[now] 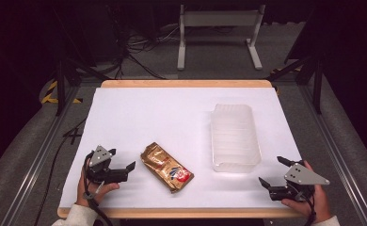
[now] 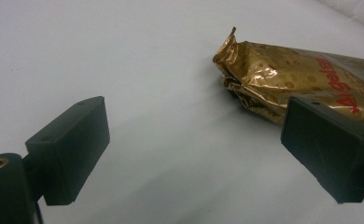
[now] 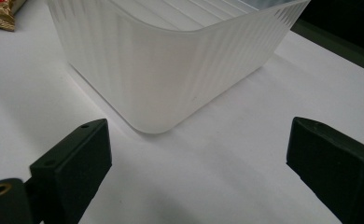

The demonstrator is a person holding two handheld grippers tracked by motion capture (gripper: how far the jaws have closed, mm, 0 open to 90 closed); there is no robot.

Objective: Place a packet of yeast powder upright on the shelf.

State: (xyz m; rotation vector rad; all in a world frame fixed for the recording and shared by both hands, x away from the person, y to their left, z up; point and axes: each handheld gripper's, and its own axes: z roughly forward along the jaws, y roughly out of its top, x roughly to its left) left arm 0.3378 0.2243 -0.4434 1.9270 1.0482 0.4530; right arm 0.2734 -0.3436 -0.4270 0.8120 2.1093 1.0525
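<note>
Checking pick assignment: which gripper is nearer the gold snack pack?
Left. The left gripper sits open just beside the gold snack pack, not touching it. The right gripper is open, far across, past the plastic tub.

From above my side of the table, the high view looks forward and down over the whole white table (image 1: 139,113). The camera on my left gripper (image 1: 123,159) sits low, close to the surface, facing the gold packet (image 2: 306,79) just ahead. The one on my right gripper (image 1: 271,172) rides equally low, facing the clear tub's (image 3: 171,79) near corner. Packet and tub both show from above too.
</note>
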